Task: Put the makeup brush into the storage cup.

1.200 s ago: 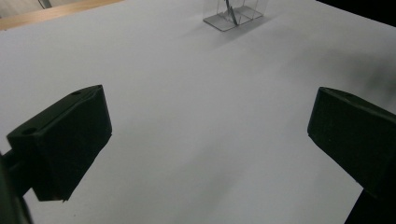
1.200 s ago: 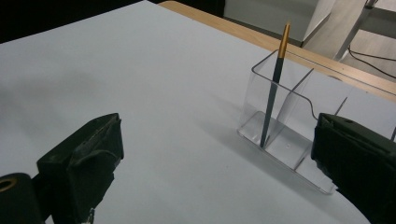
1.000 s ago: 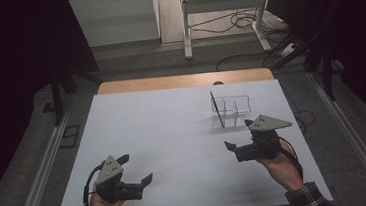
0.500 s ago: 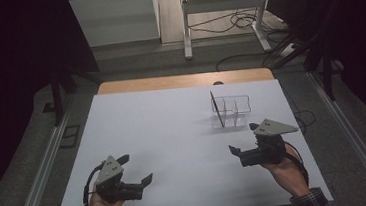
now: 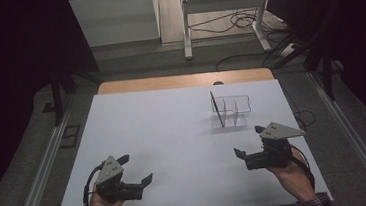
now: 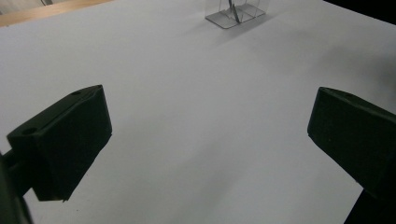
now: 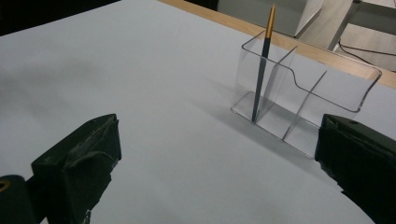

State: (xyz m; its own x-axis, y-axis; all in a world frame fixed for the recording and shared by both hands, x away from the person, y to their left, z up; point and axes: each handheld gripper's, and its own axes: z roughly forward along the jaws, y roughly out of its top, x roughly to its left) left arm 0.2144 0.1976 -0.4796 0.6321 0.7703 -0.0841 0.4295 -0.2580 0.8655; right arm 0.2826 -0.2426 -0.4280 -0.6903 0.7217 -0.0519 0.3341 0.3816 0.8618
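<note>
A clear acrylic organizer [image 5: 232,112] with three compartments stands at the right rear of the white table [image 5: 173,129]. A thin dark pencil with a gold end [image 5: 215,108] leans upright in its left compartment. My right gripper [image 5: 248,141] hovers open in front of the organizer, well short of it. In the right gripper view the organizer [image 7: 322,84] and pencil [image 7: 261,70] lie ahead between the wide-apart jaws of the gripper [image 7: 217,135]. My left gripper [image 5: 137,168] is open near the front left edge, holding nothing. In the left gripper view the organizer [image 6: 236,13] is far off beyond the gripper [image 6: 210,107].
A wooden strip [image 5: 184,81] borders the table's far edge. Beyond it stand a white metal frame [image 5: 223,9] and loose cables [image 5: 244,22] on the floor. Metal rails [image 5: 41,170] run along both sides of the table.
My right gripper has drawn back from the organizer toward the near edge and slightly right. The left gripper has stayed put. Both stay open.
</note>
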